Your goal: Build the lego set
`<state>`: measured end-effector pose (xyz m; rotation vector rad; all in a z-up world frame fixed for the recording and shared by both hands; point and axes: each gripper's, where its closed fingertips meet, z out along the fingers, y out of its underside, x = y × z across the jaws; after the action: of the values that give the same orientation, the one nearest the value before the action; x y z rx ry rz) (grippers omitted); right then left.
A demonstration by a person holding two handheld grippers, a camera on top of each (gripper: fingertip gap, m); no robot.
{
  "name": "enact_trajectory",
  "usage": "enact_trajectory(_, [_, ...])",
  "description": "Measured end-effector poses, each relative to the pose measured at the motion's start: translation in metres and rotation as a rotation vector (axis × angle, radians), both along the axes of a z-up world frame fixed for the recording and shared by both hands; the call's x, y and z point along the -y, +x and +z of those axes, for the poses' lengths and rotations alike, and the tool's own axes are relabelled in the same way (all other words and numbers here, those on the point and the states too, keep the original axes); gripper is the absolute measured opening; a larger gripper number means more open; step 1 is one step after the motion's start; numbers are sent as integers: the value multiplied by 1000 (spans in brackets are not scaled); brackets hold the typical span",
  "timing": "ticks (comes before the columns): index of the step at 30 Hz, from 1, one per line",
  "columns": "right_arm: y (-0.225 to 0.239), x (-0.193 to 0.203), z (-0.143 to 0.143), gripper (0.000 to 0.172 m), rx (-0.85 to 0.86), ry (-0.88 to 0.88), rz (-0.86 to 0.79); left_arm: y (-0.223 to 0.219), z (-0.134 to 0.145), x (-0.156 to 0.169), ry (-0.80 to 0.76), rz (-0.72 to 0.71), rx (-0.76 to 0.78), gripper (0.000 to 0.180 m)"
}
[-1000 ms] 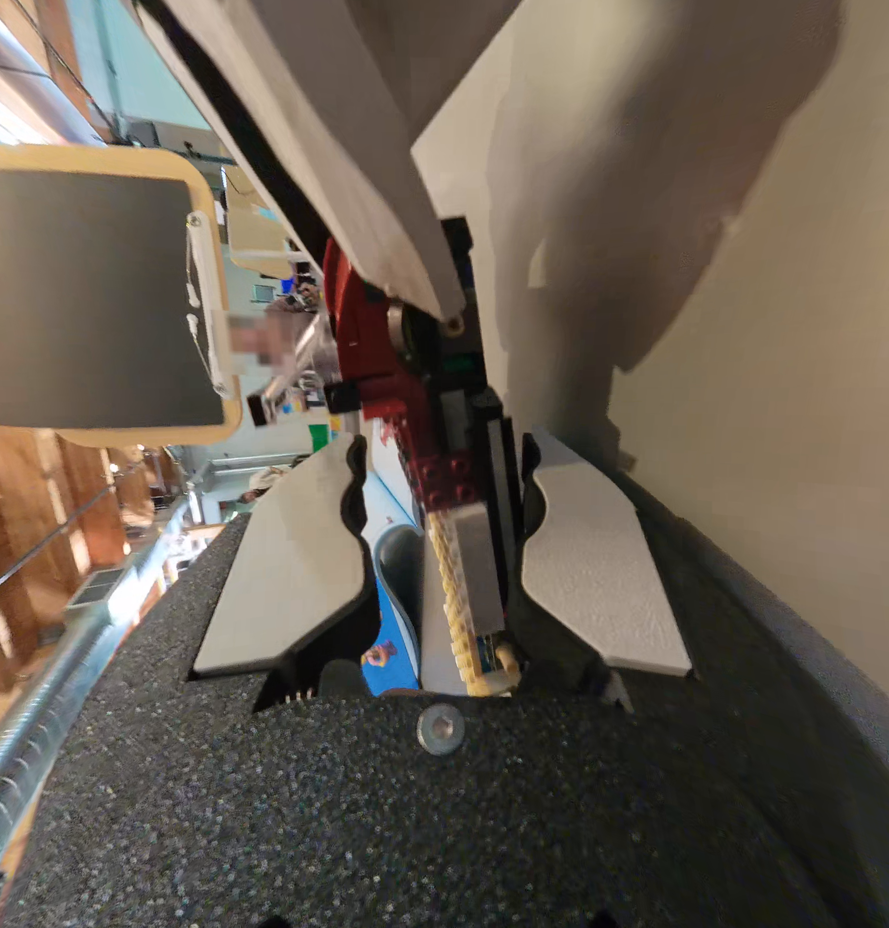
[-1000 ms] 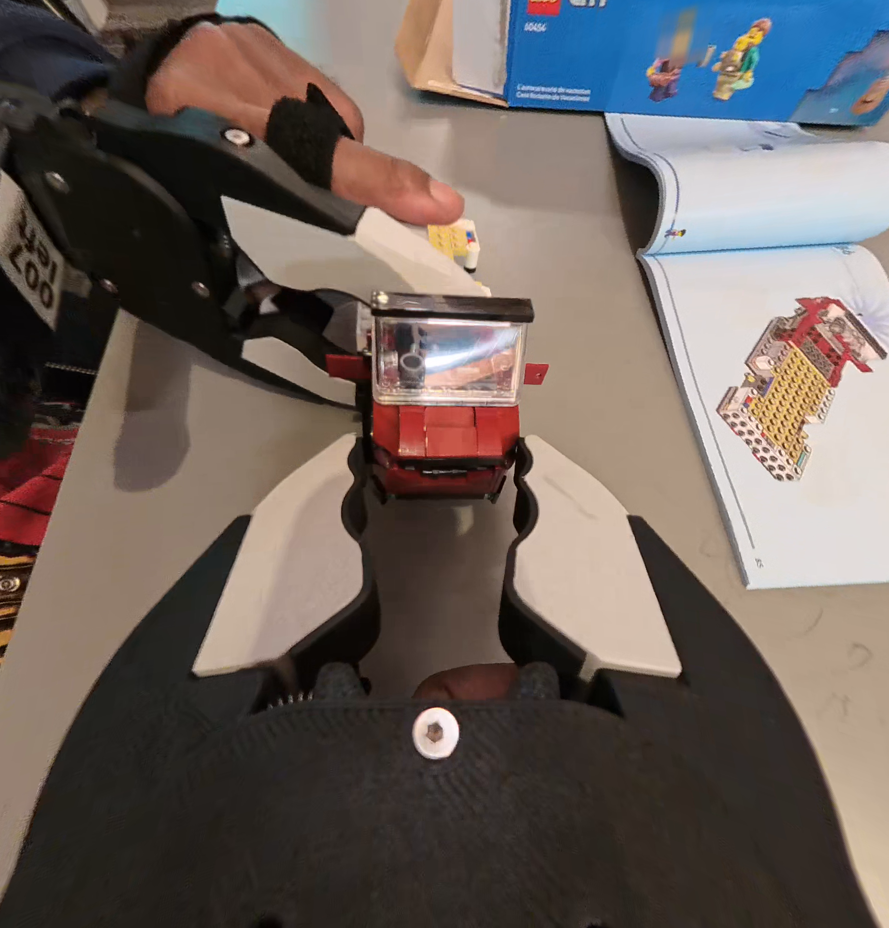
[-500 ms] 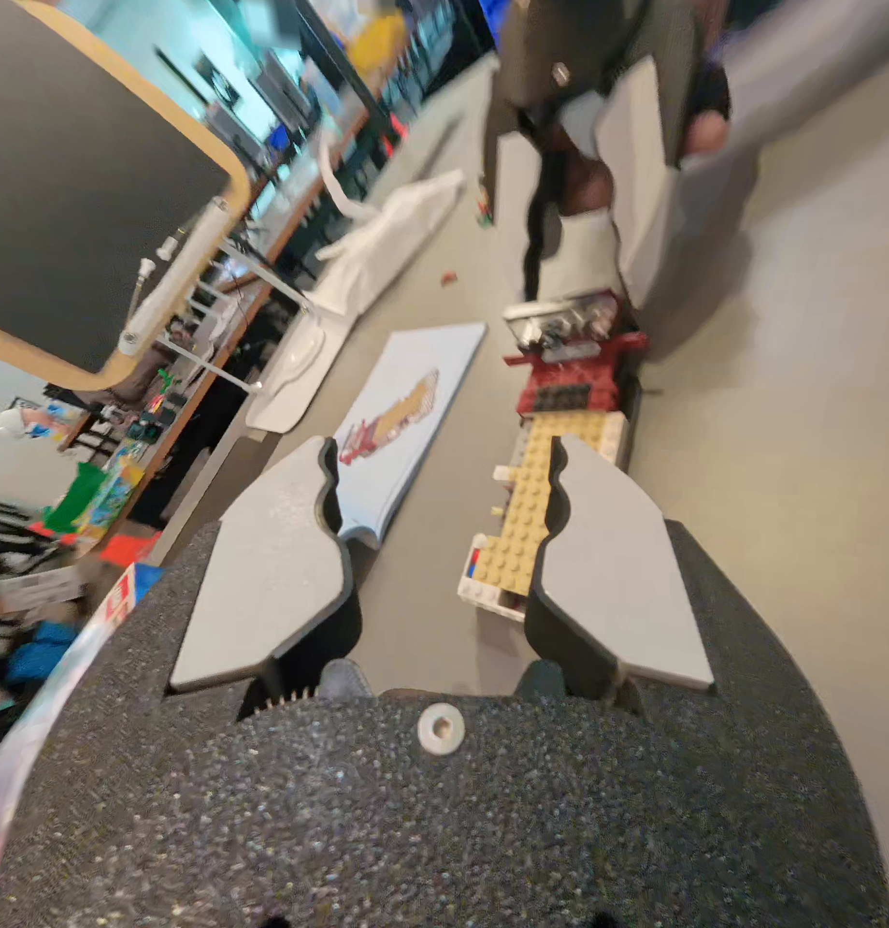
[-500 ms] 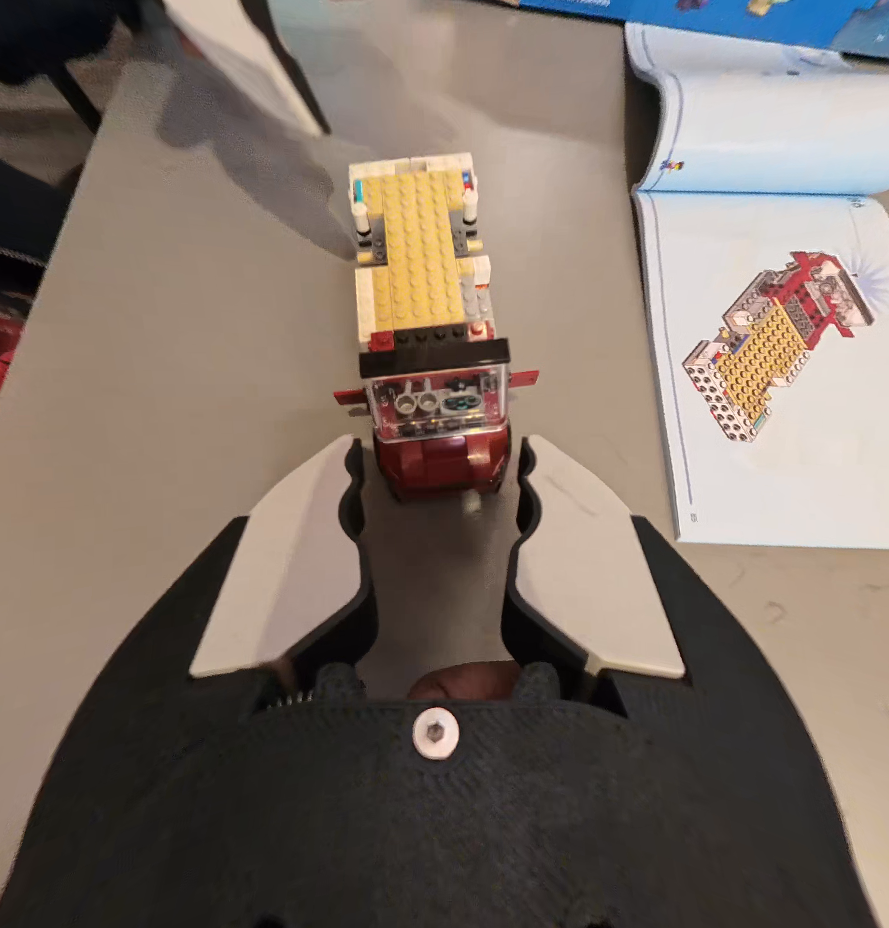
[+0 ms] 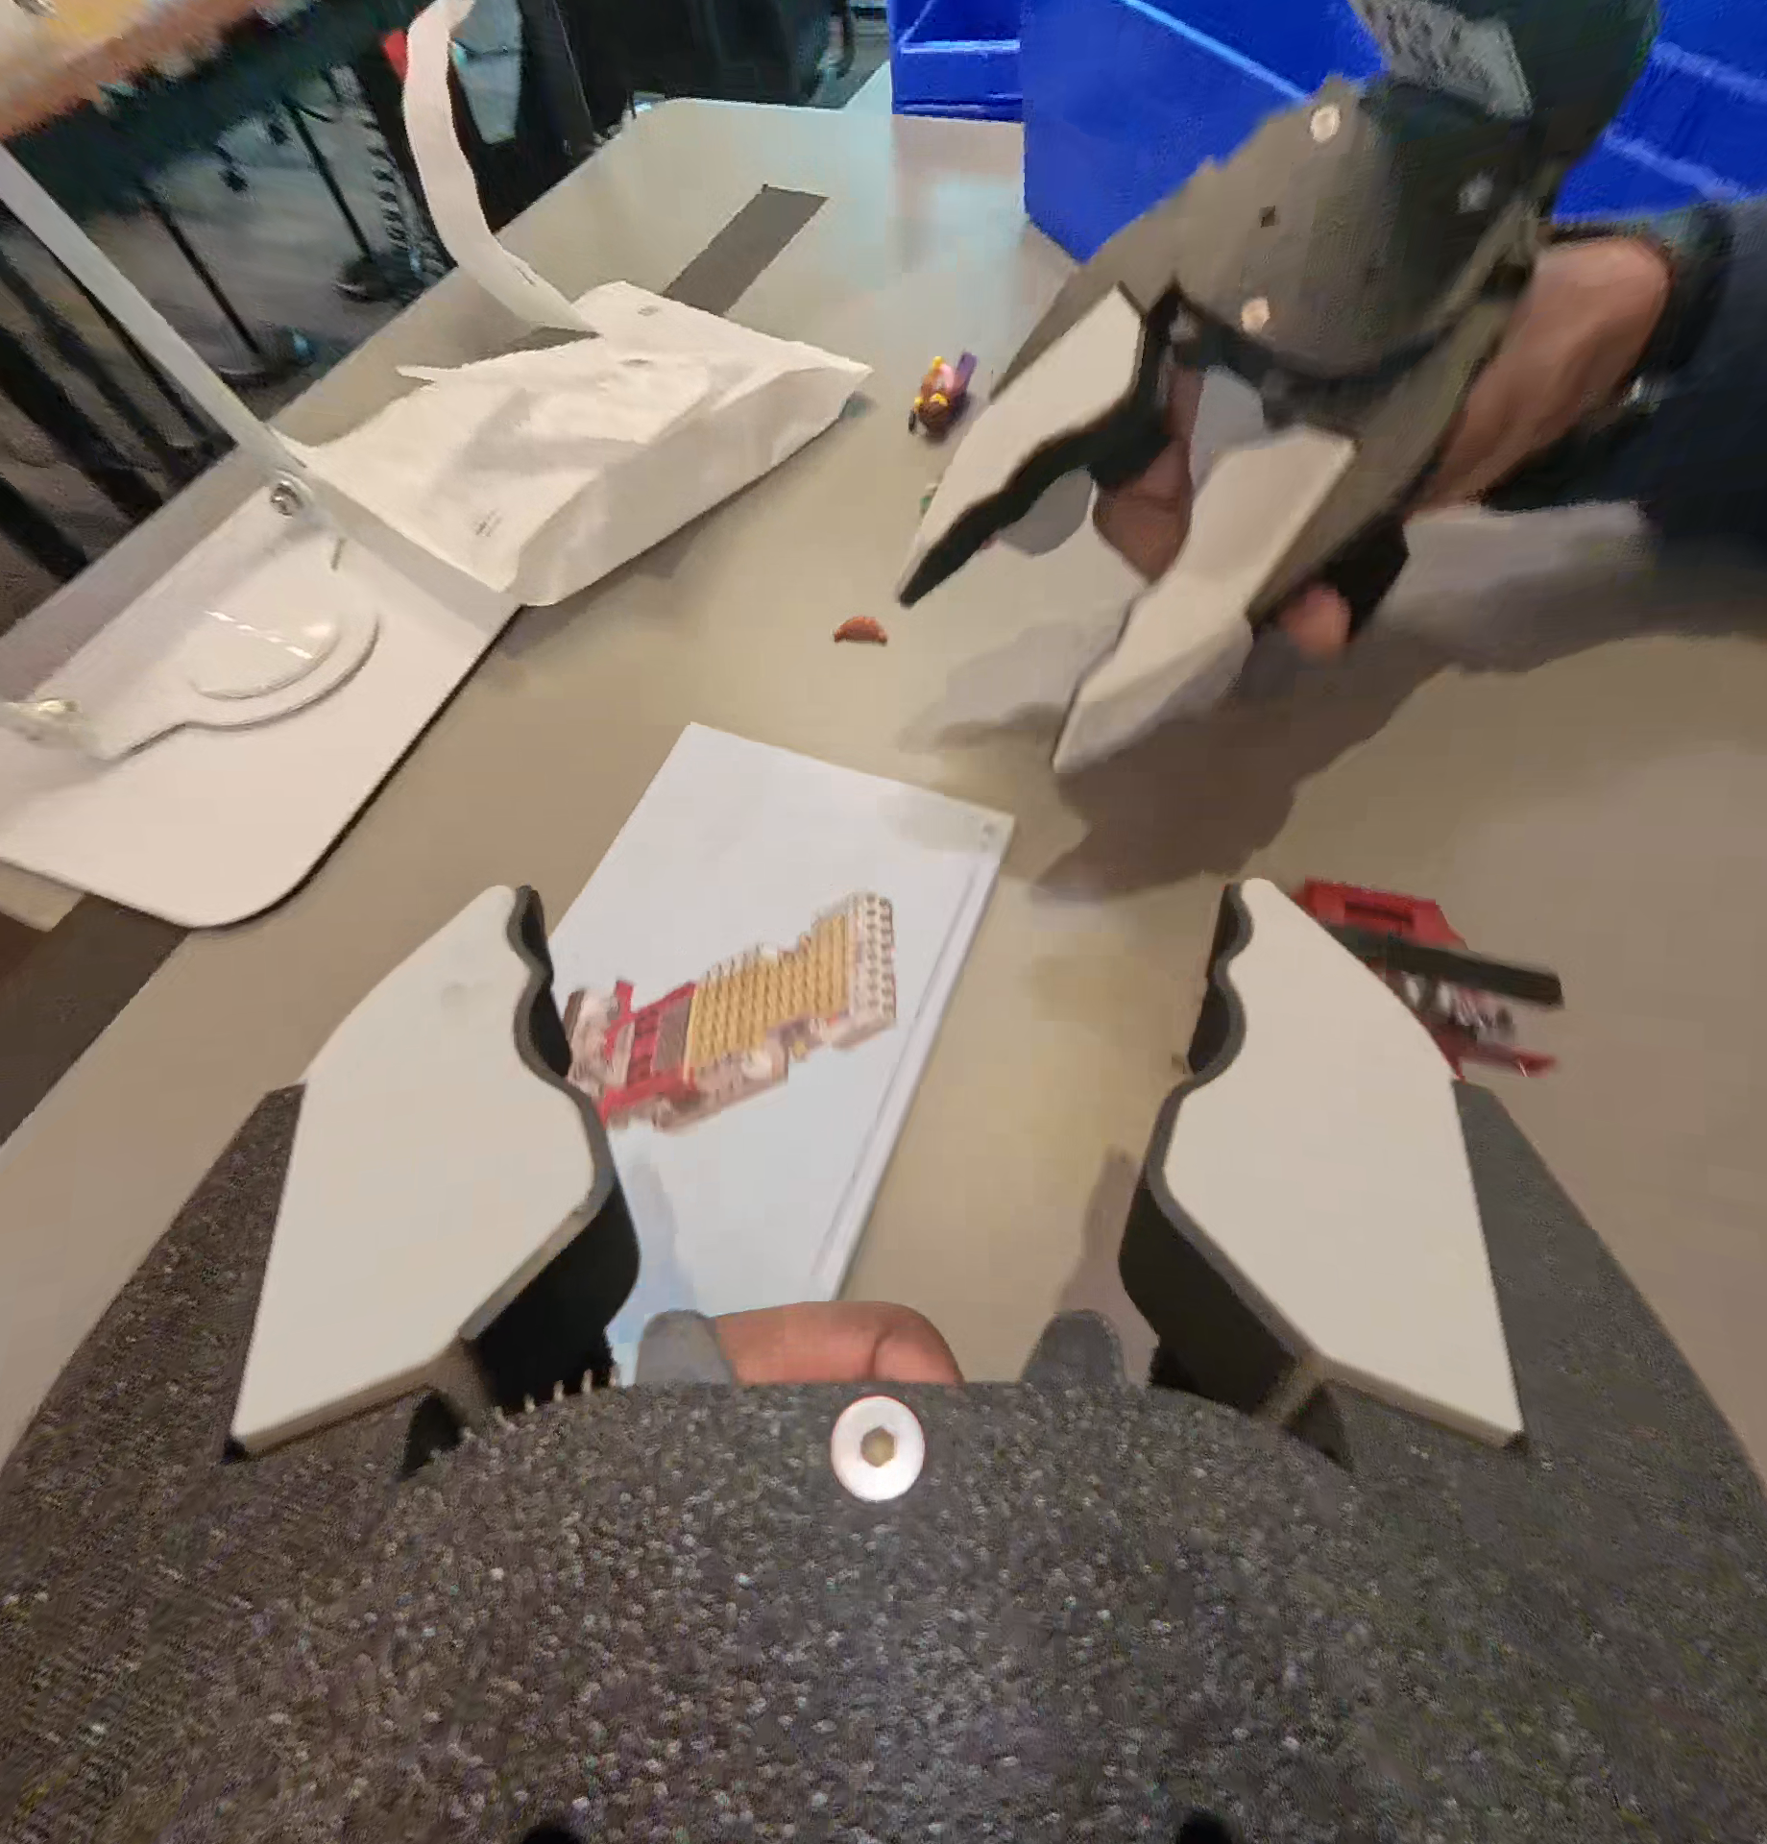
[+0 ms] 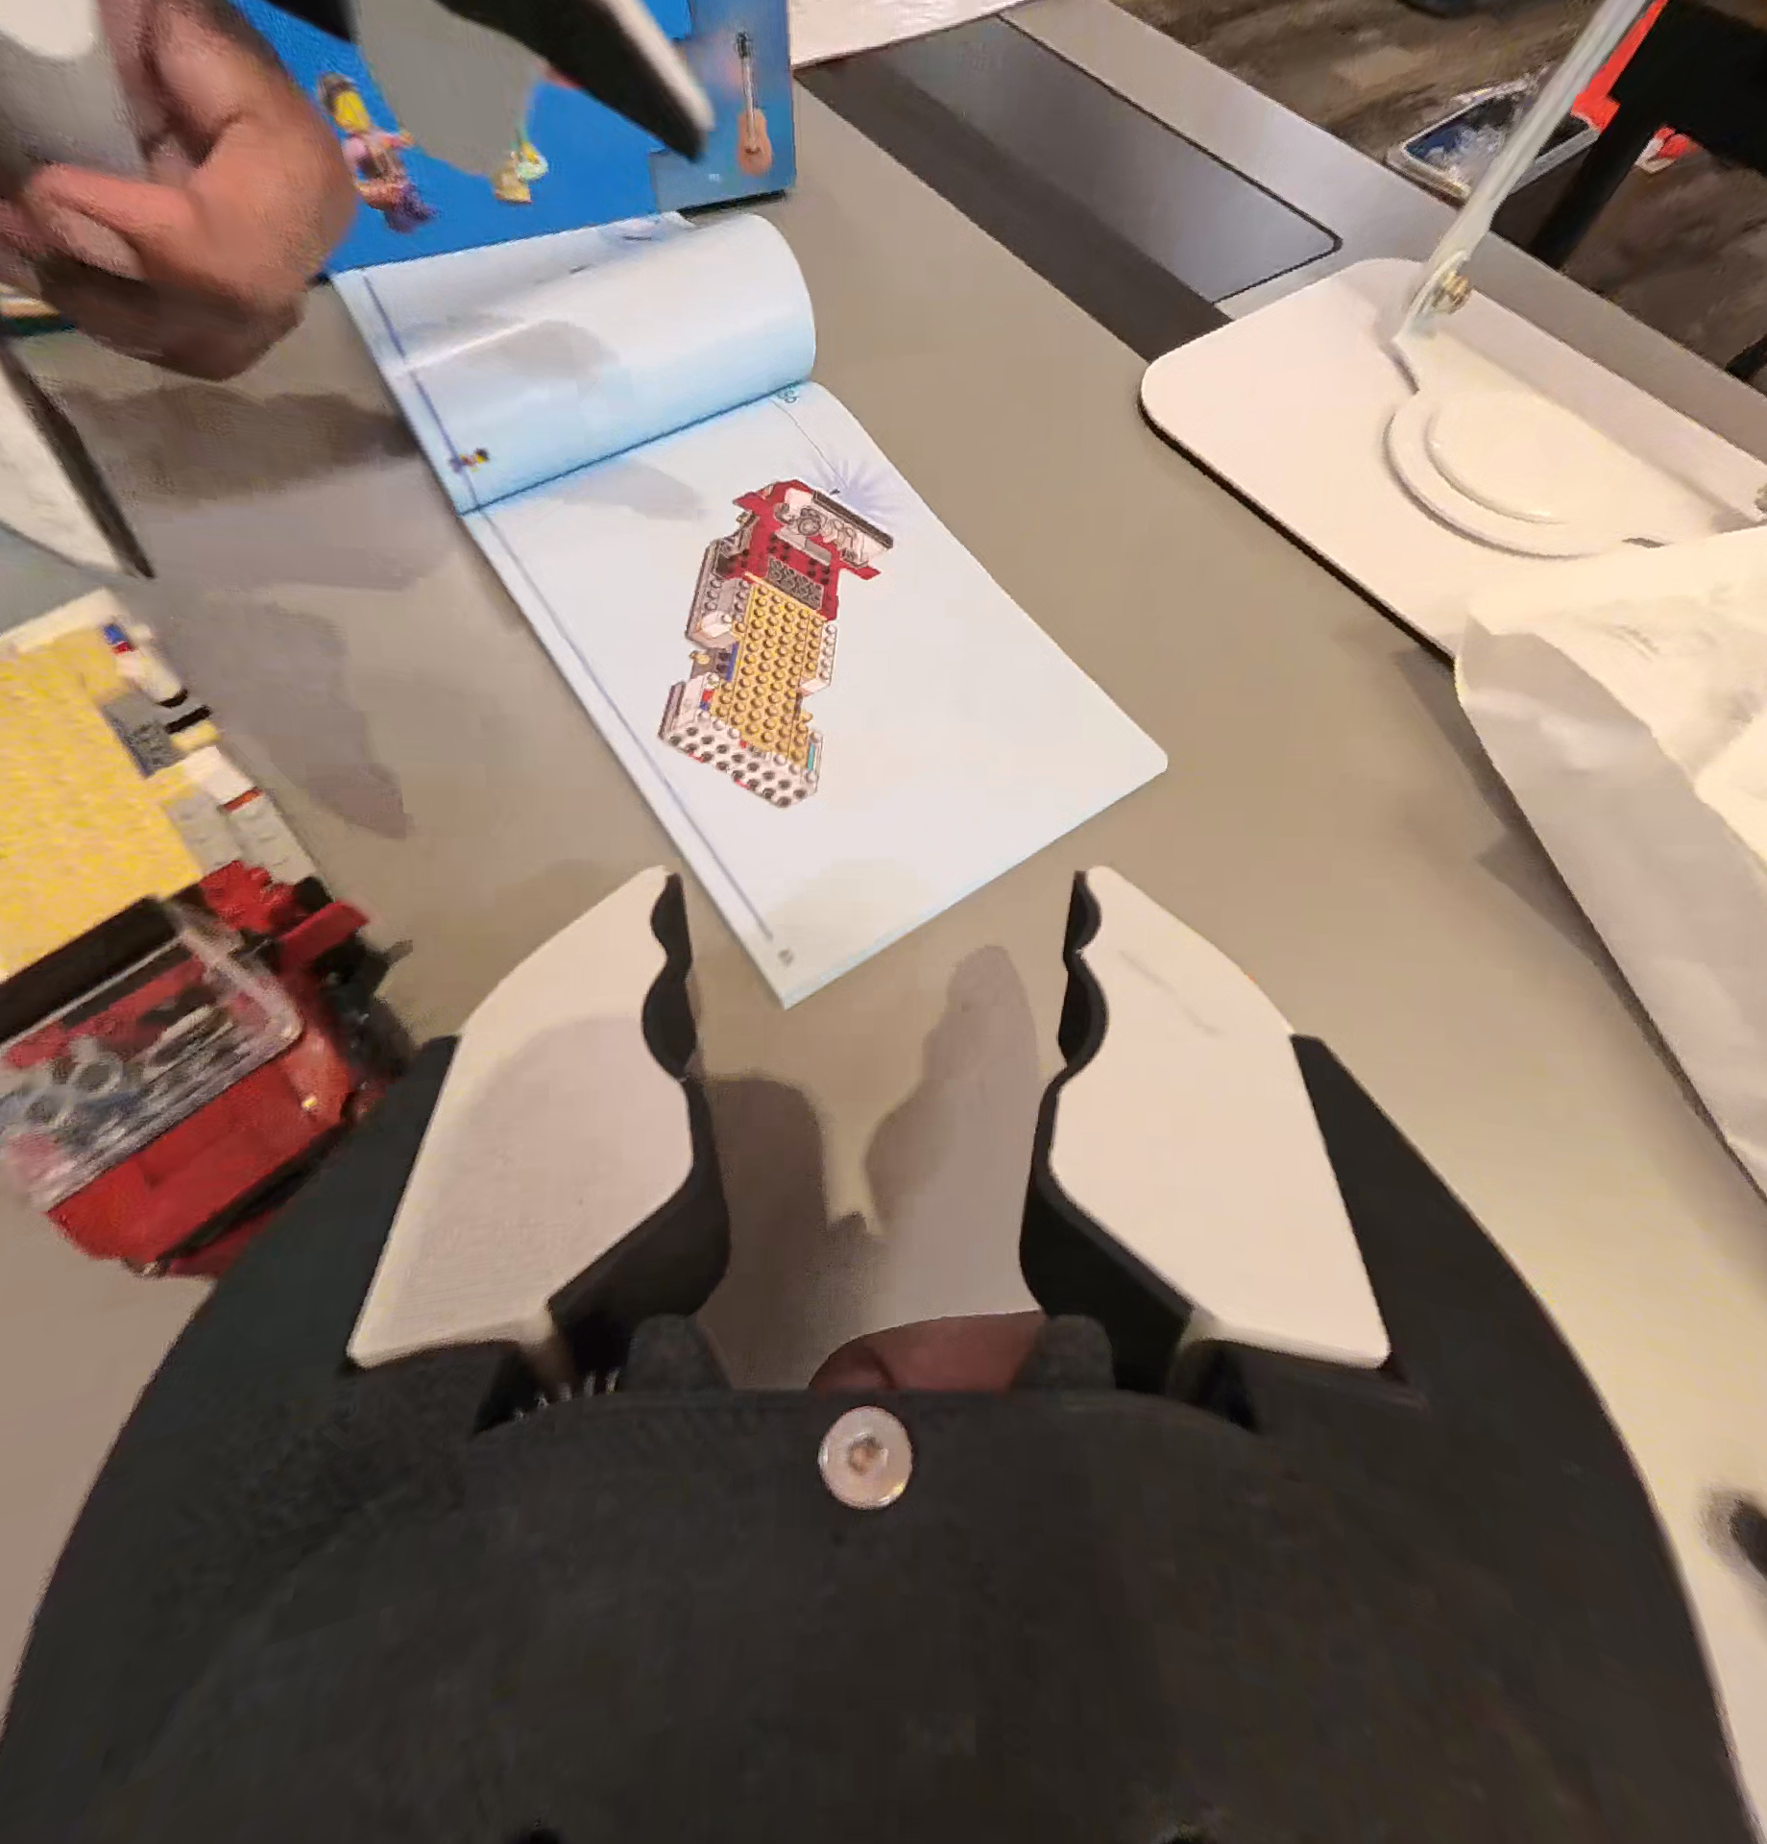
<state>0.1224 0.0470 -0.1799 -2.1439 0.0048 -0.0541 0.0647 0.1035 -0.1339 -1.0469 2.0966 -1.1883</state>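
Both claws, left gripper point(image 5: 875, 958) & right gripper point(image 6: 872, 938), gape wide w/ nothing held; instruction booklet point(image 6: 860, 639) below, brick truck point(image 6: 131, 978) beside.

The brick truck point(image 6: 111, 948) is motion-blurred and cut by the frame's left edge beside the booklet point(image 6: 860, 698); the tiny figure point(image 5: 944, 394) beyond the booklet stays unclear.

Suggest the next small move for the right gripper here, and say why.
Probably swing left toward the brick truck. The right gripper is open with nothing between its fingers, hovering over bare table beside the open booklet; the truck sits off to its left, untouched.
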Motion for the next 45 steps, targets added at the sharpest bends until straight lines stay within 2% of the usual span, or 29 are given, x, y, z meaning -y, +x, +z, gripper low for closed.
enact_trajectory(4, [5,-20,-3,87,35,5,20,55,6,-11,-50,25,-27,130])
enact_trajectory(11, [10,-16,-13,93,14,18,51,102,-26,-10,-2,17,-182,138])
enact_trajectory(16, [15,-17,-15,93,-85,7,40,103,-56,-2,-30,-2,-321,127])
enact_trajectory(21, [23,-13,-7,87,-122,63,-5,98,-55,7,-87,-14,-319,125])
enact_trajectory(25, [27,-7,-9,85,-40,48,-6,93,-60,3,70,6,-278,124])
enact_trajectory(28, [37,-4,-9,83,18,41,-31,89,-73,-1,158,3,-319,124])
enact_trajectory(30, [40,-4,-8,81,24,46,-43,88,-77,0,125,9,-359,124])
enact_trajectory(35, [39,-5,-13,79,82,12,-47,100,-67,-5,7,107,-350,123])
enact_trajectory(41, [27,-8,-25,88,234,-66,8,102,-66,-5,0,116,-344,125])
enact_trajectory(45, [23,-8,-26,88,257,-70,31,102,-71,-9,35,113,-342,125])
